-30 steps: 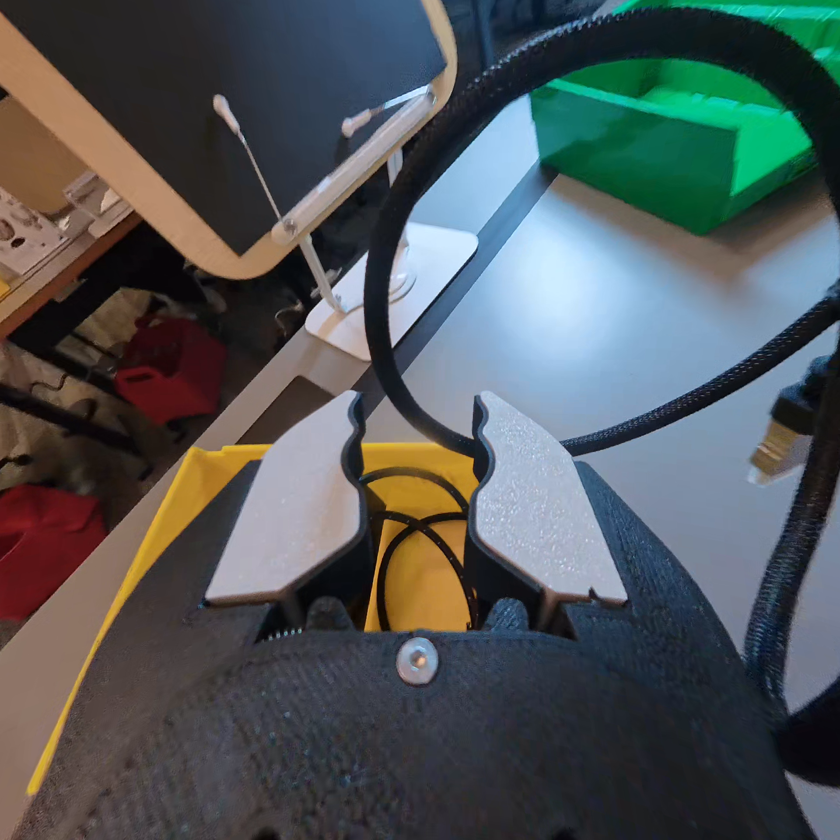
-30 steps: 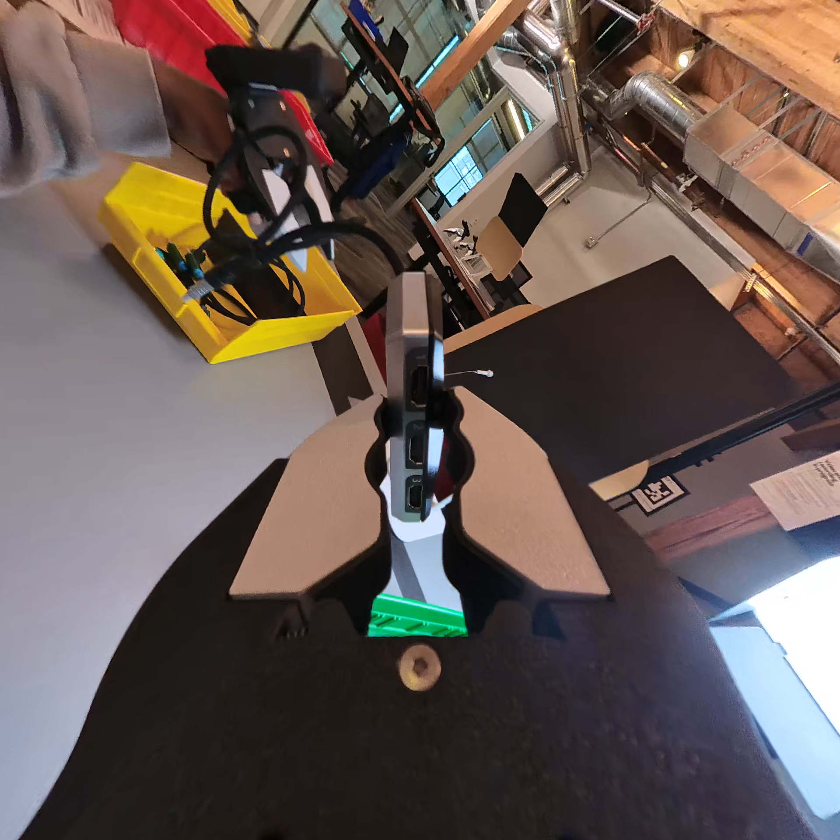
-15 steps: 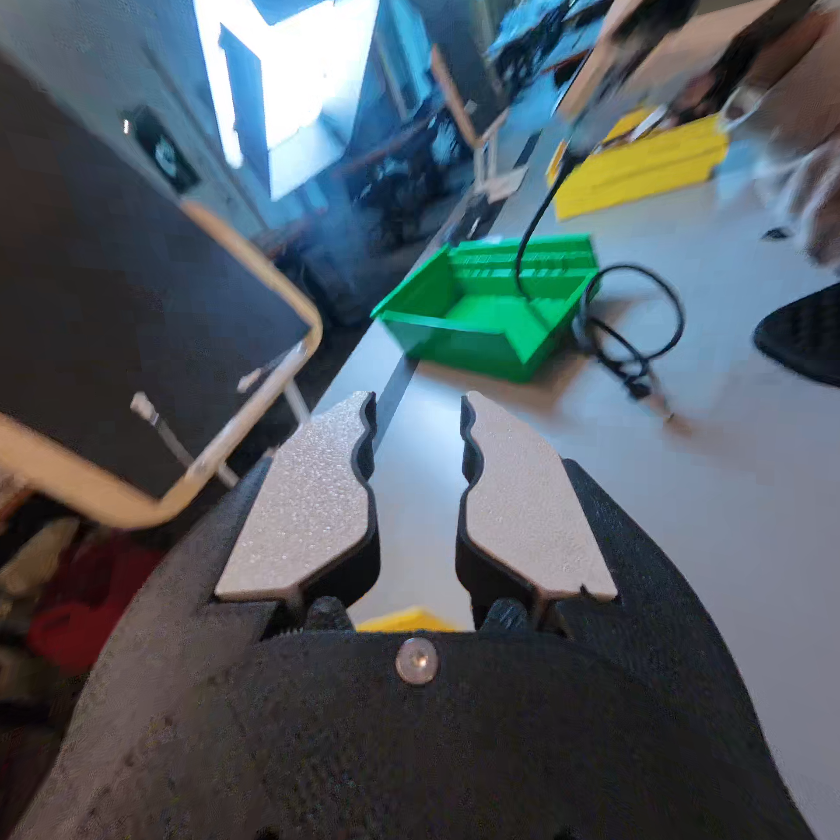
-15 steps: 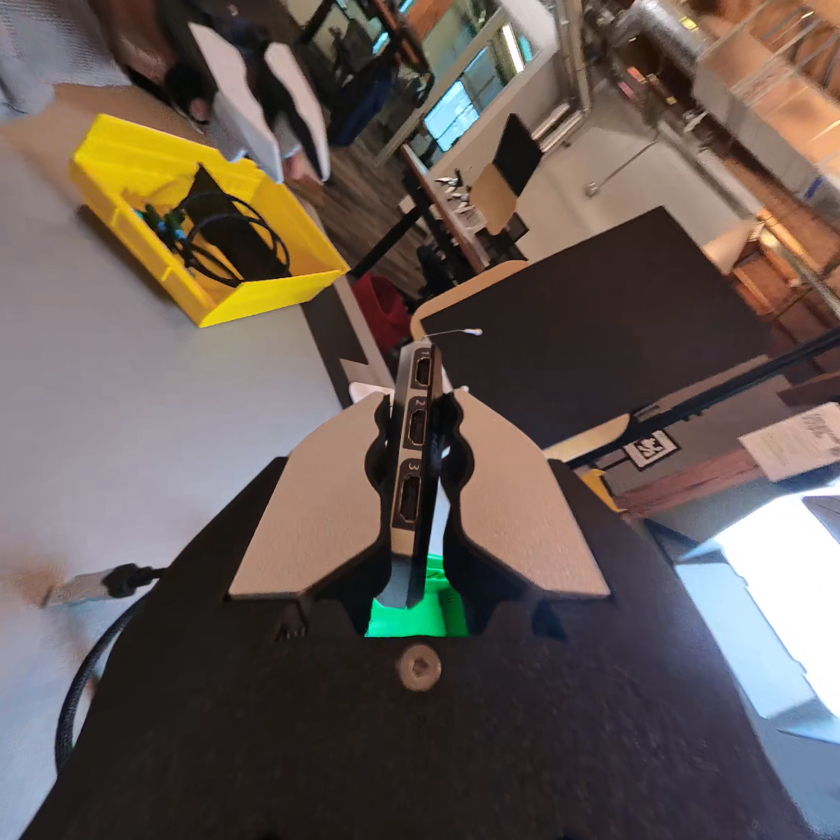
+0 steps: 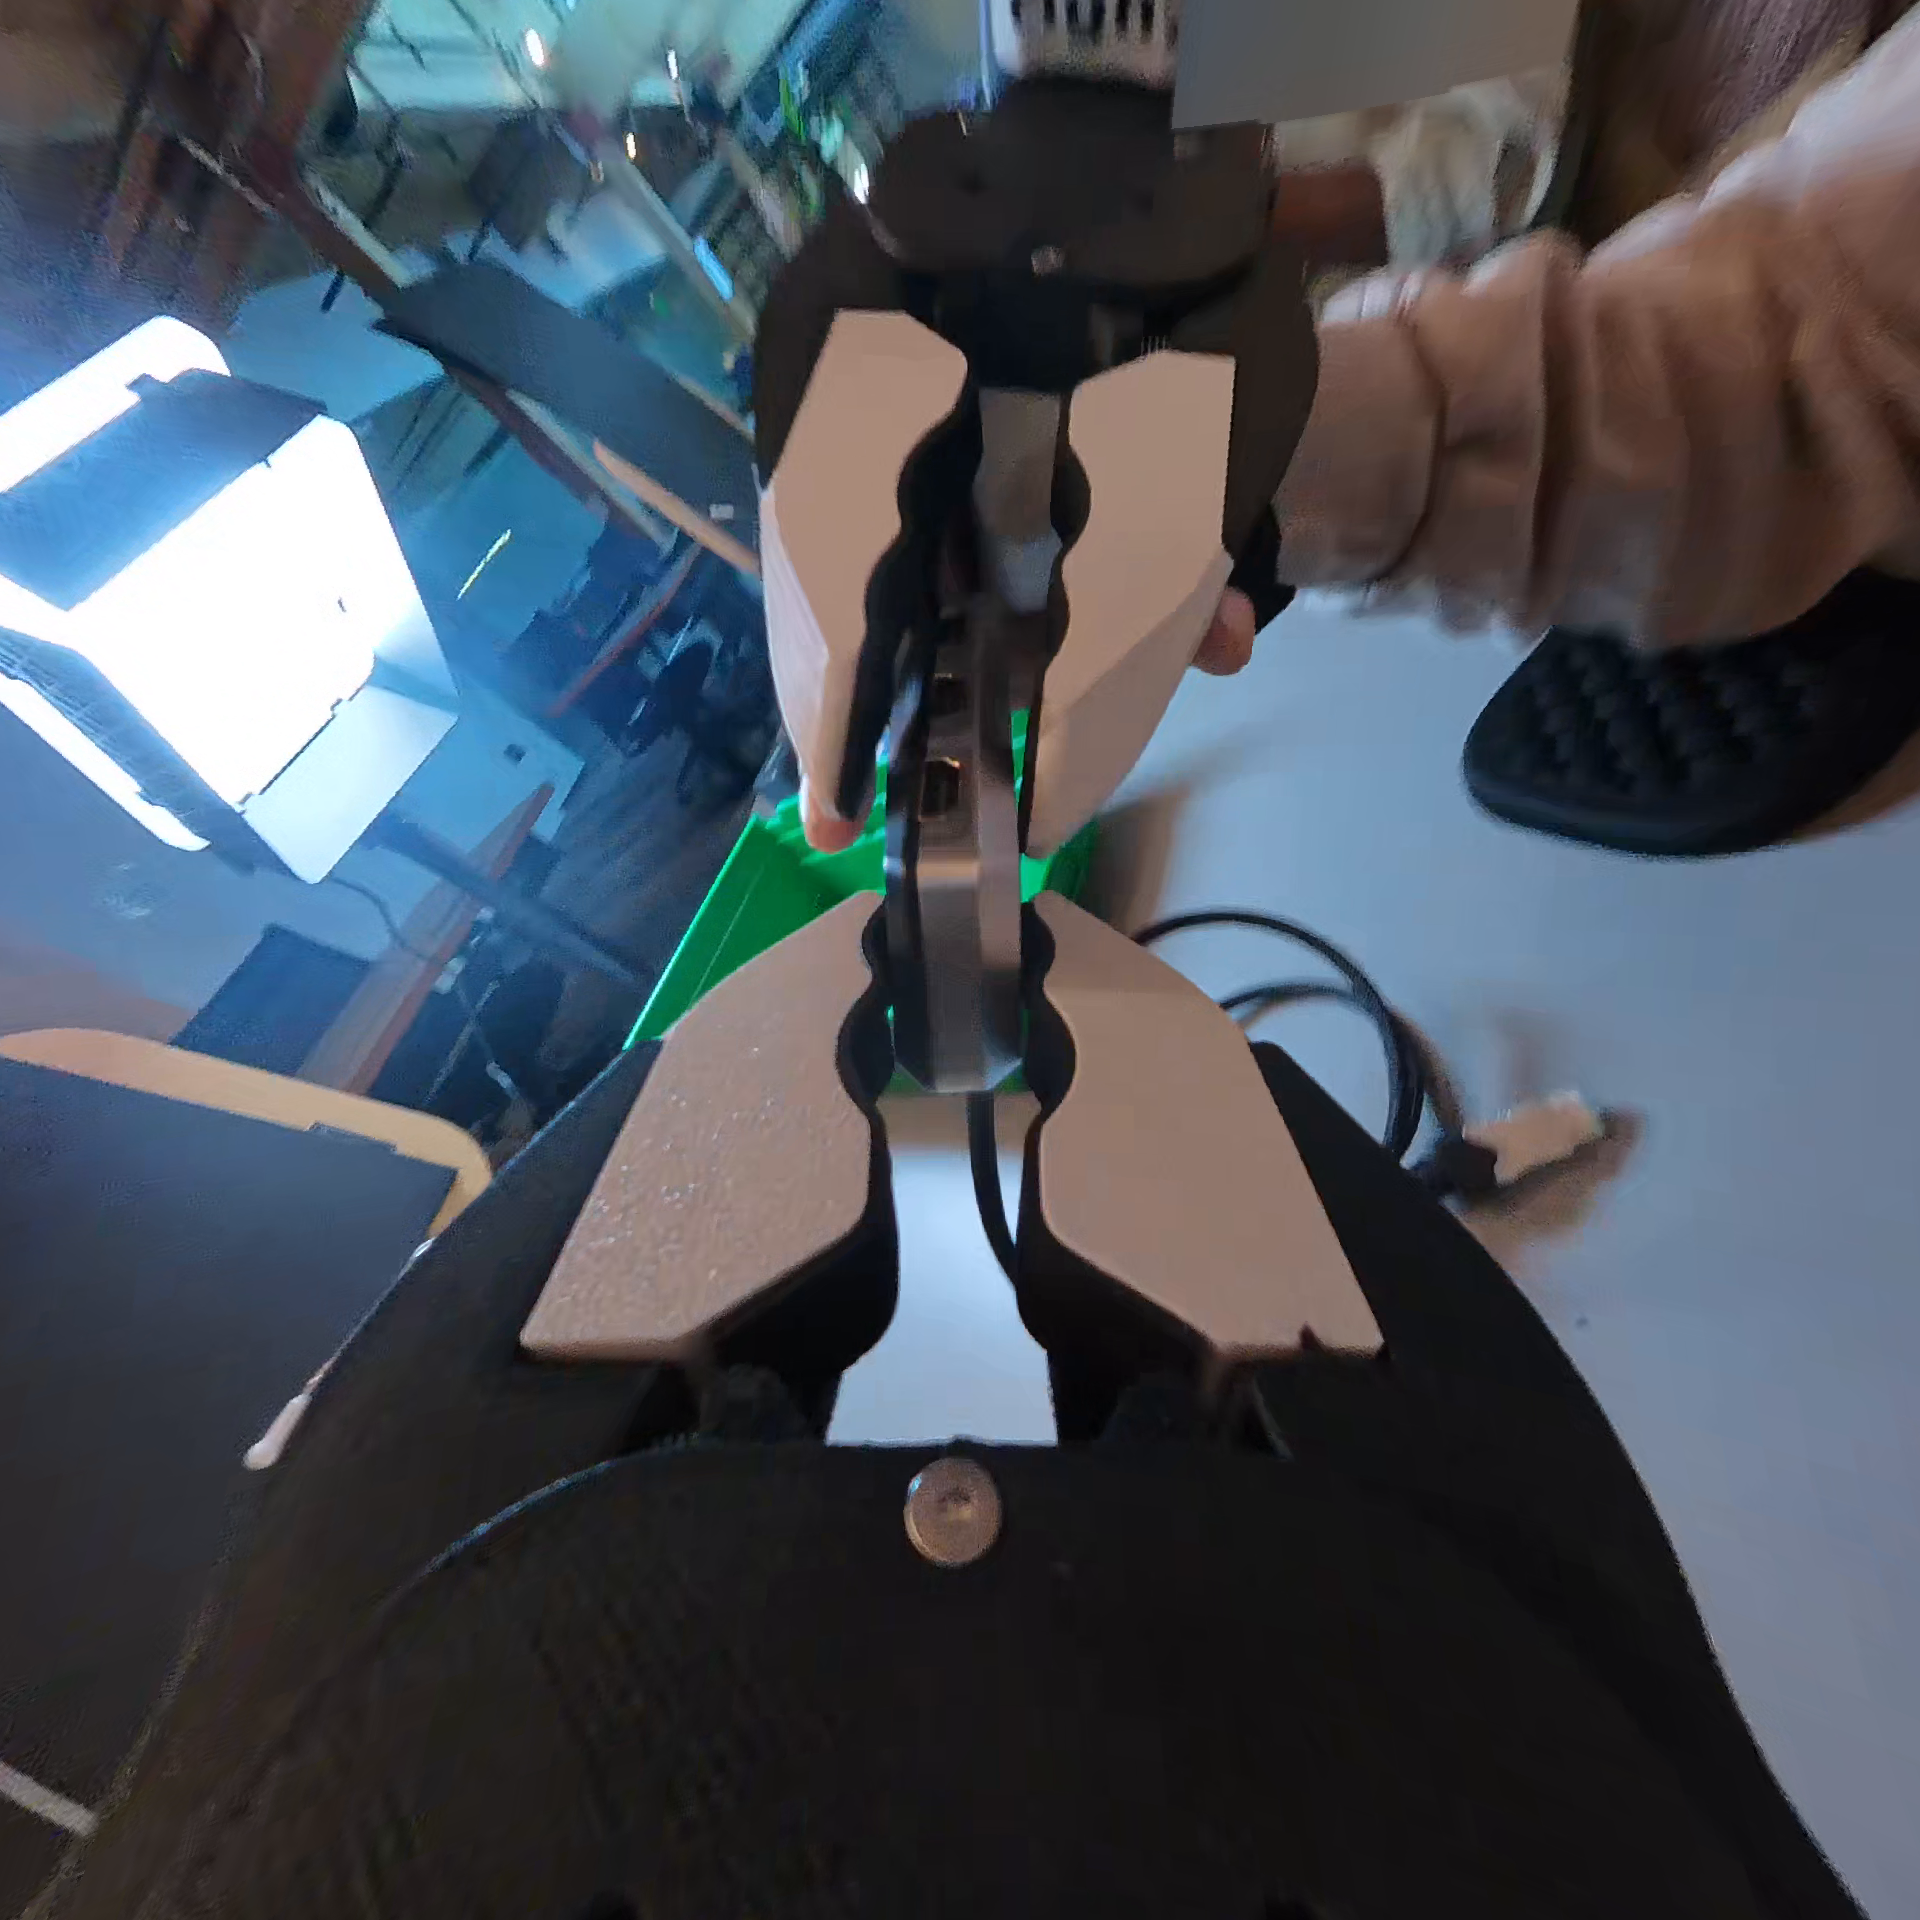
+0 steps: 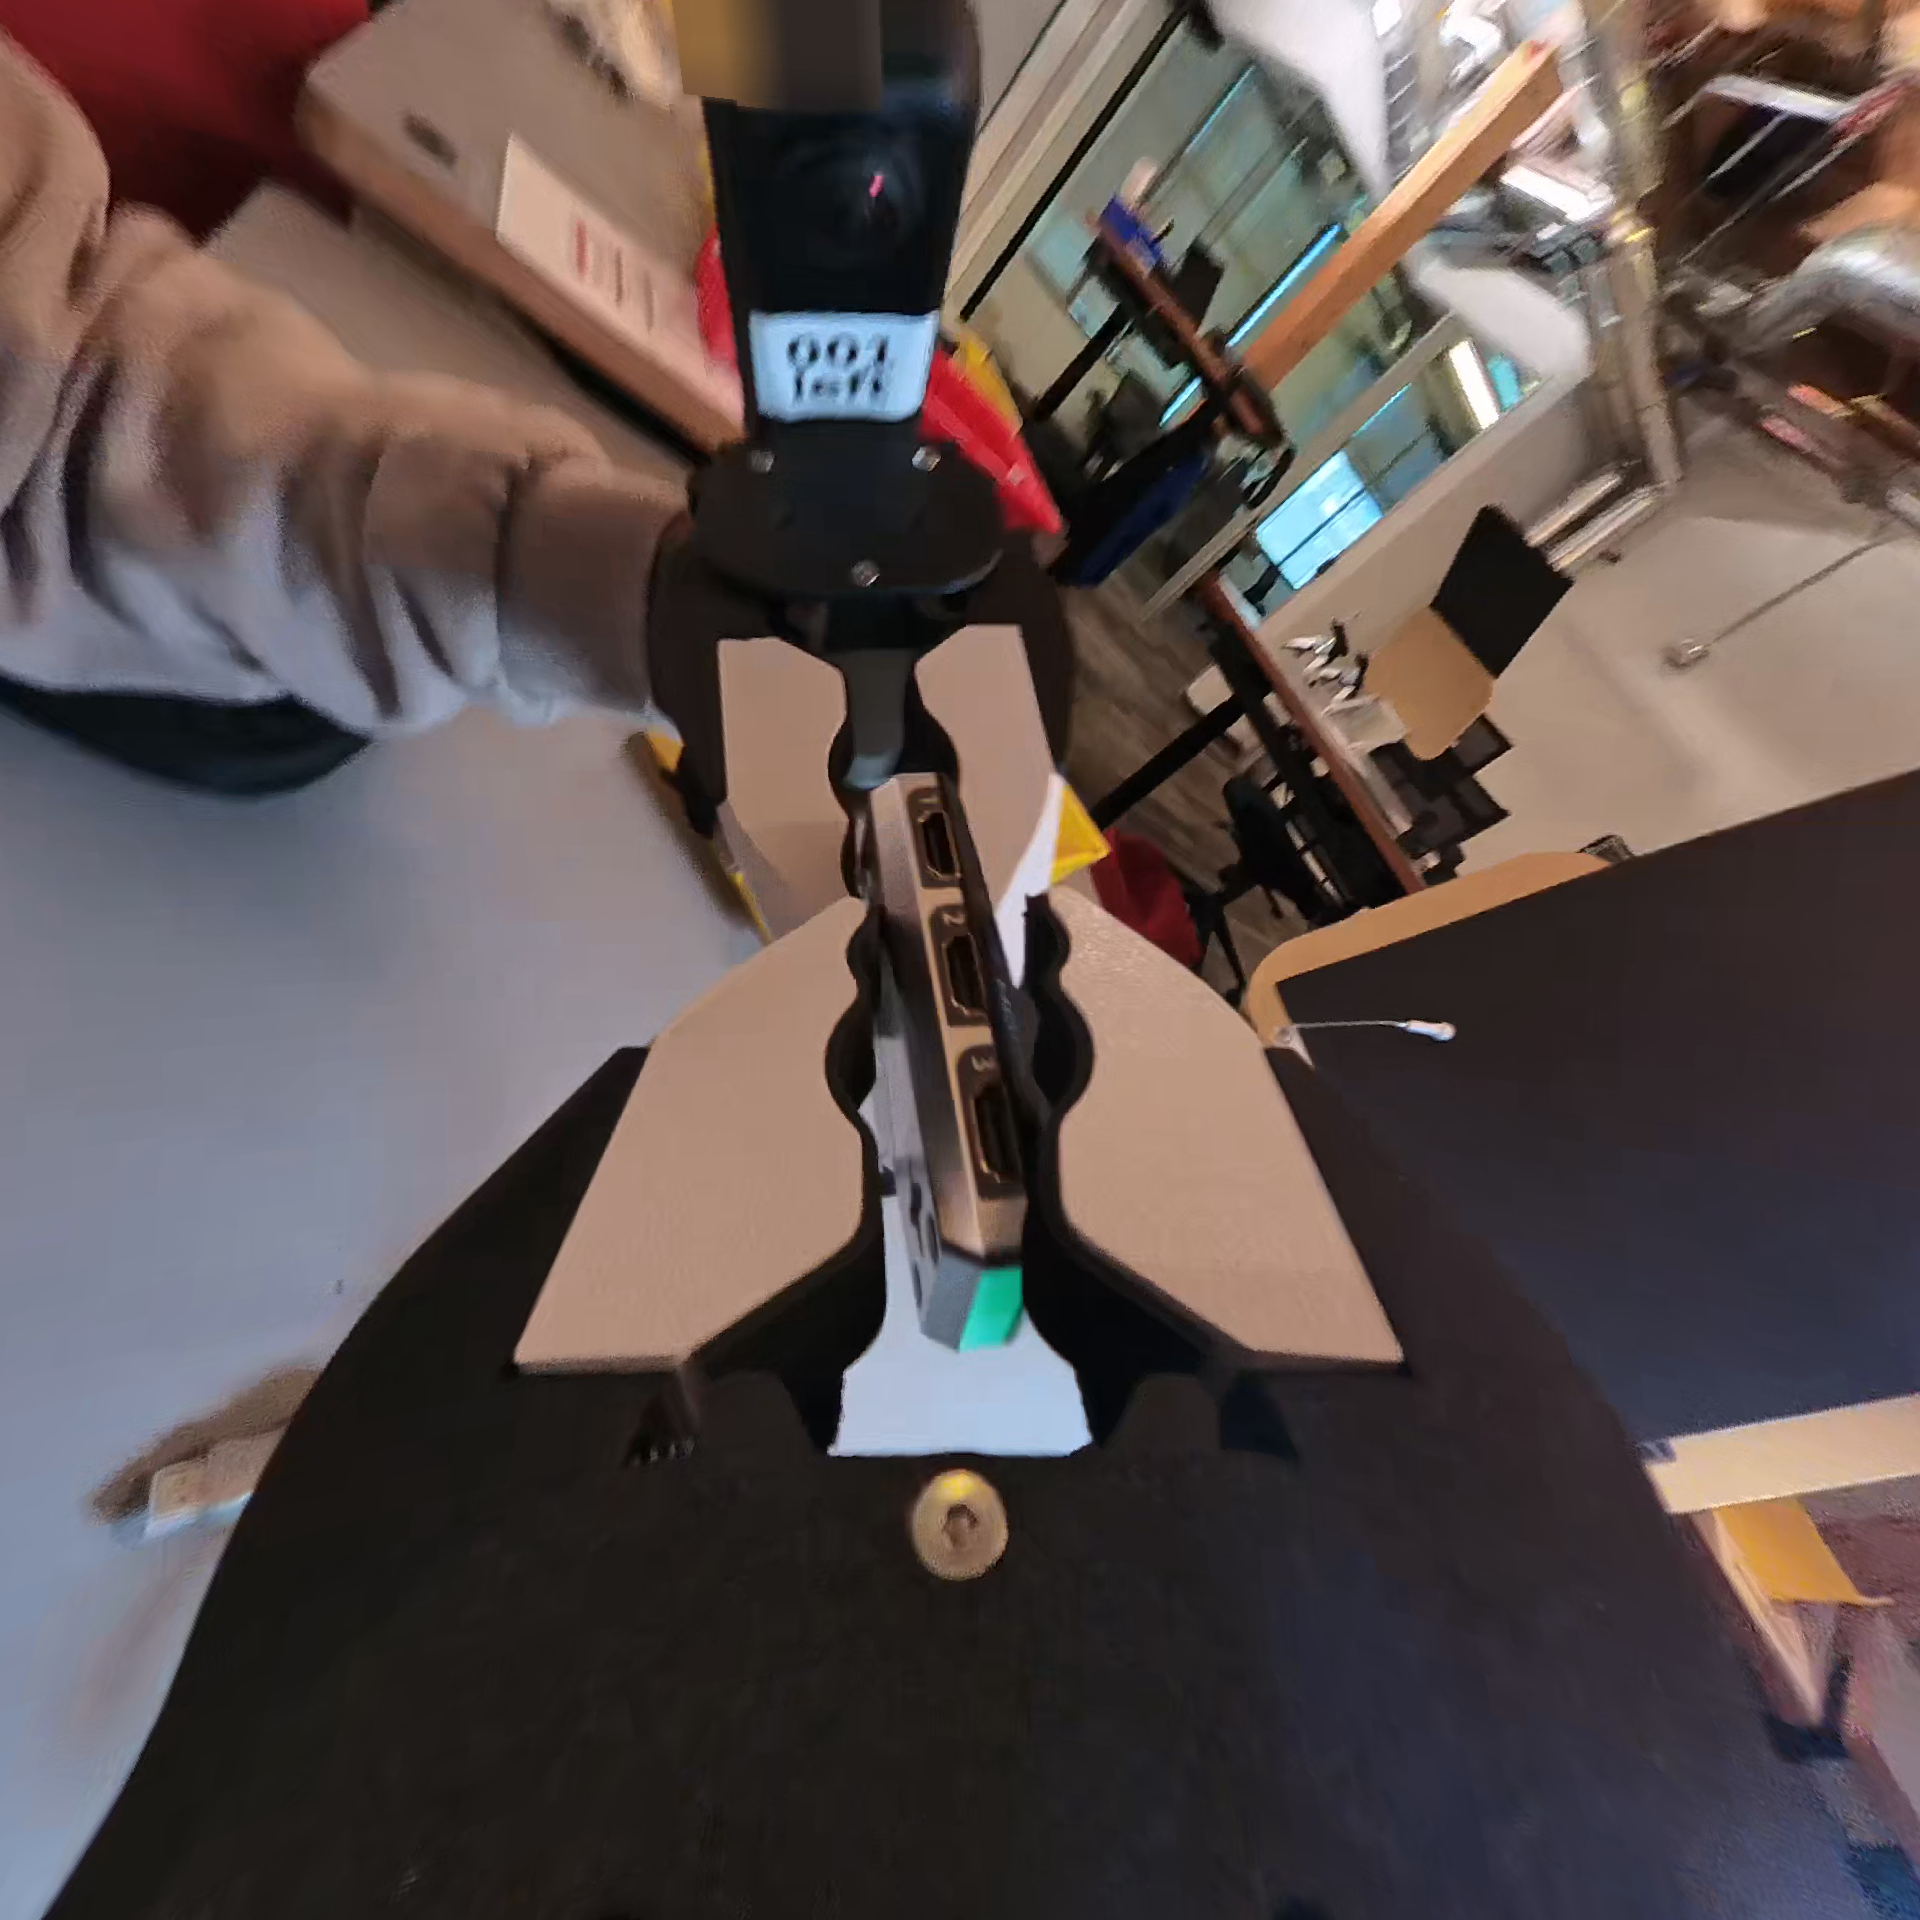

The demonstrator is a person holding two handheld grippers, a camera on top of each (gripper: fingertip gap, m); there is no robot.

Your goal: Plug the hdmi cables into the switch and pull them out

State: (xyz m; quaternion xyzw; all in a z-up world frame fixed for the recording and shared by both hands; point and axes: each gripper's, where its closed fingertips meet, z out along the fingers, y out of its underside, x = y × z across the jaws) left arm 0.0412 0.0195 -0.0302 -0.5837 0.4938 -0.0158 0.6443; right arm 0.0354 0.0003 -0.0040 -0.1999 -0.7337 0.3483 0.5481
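The grey HDMI switch (image 5: 951, 966) is held above the table between both grippers, which face each other. My left gripper (image 5: 954, 925) is shut on one end of the switch; a thin black cable (image 5: 982, 1195) hangs from that end between its fingers. My right gripper (image 6: 956, 925) has its fingers on the other part of the switch (image 6: 966, 1039), which lies tilted between the pads with three empty ports facing up. The right gripper also shows in the left wrist view (image 5: 945, 821), and the left gripper in the right wrist view (image 6: 894, 831). A loose black HDMI cable (image 5: 1382, 997) lies on the table, its plug (image 5: 1527, 1132) unplugged.
A green bin (image 5: 769, 935) stands on the grey table (image 5: 1558, 1403) just beyond the switch. A person's sleeve (image 5: 1558, 436) is behind the right gripper, with a black textured object (image 5: 1683, 738) under it. A dark panel with a wooden rim (image 6: 1610, 1091) stands past the table edge. My left and right fingertips are right by each other. The black textured object (image 5: 1683, 738) is about equally far from each gripper, around 30 cm.
My left gripper let go of the braided cable by the yellow bin, swung across and closed on the switch's end. The right gripper kept the switch, which now lies more tilted.
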